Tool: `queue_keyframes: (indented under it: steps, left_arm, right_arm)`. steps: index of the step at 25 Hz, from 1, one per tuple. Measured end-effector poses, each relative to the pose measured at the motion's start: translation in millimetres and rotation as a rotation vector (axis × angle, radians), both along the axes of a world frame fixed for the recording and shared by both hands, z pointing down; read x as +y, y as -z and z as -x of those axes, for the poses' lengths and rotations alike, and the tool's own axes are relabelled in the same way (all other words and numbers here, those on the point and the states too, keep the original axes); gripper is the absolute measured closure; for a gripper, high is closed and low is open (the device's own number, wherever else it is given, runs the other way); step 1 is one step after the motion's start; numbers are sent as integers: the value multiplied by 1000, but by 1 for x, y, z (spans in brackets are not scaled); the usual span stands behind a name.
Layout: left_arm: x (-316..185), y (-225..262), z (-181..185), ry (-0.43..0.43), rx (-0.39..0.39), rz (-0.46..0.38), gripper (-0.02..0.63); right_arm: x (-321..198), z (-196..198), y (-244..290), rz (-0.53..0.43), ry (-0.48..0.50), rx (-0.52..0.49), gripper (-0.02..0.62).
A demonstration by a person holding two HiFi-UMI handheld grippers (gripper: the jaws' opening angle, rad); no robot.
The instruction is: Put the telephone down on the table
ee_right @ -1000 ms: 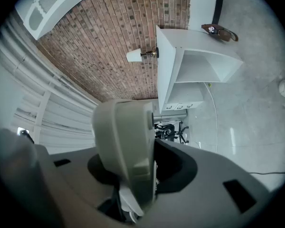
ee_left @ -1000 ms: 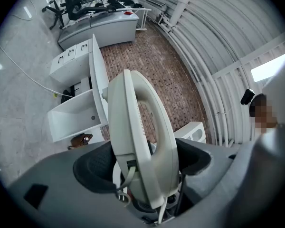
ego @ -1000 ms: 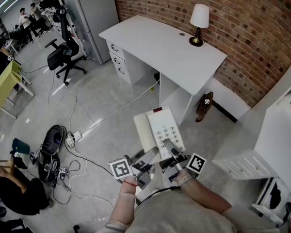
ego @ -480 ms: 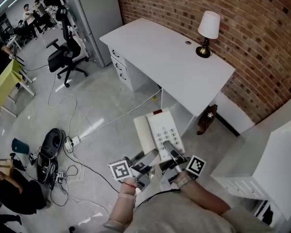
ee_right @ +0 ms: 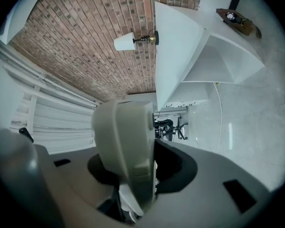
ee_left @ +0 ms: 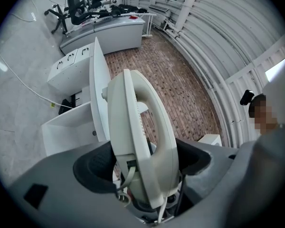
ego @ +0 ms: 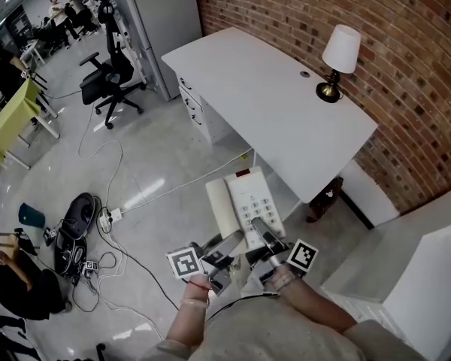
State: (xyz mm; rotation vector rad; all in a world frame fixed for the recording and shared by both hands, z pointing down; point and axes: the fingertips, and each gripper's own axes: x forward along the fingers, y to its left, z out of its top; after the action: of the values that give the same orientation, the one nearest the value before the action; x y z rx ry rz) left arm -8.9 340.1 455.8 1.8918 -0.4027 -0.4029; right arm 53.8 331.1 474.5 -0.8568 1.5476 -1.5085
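Telephone [ego: 249,201]: head view, hanging over the floor [ego: 158,164], with the table [ego: 270,104] drawing nearer than a second ago; landing looking close.
Table: lying white and bare, lamp [ego: 340,55] standing far right against the brick wall [ego: 413,89].
Left gripper [ee_left: 142,167]: own view, jaws clamping the telephone's handset side.
Right gripper [ee_right: 133,170]: own view, jaws squeezing its base.

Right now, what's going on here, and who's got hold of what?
A person holds a white telephone in both grippers. The left gripper is clamped on the handset side and the right gripper on the keypad side. The telephone hangs over the floor, short of the white table with the lamp. It is not yet set down.
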Motion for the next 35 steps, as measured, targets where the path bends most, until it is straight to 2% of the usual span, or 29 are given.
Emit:
queue_keyframes:
  steps: [15,25,35]
  left_arm:
    - [-55,-6,-17,15,-9,9,233]
    - [-143,-7,-15,-14,-8,12,233]
    - [-225,-23,-14,-39,-19,95,233]
  right_arm:
    - [-55,-15,-9,18,9,-28,426]
    - [-141,-13,-10,21,-9,-15,426]
    - [-220,-12,-20,78,-36,-24,426]
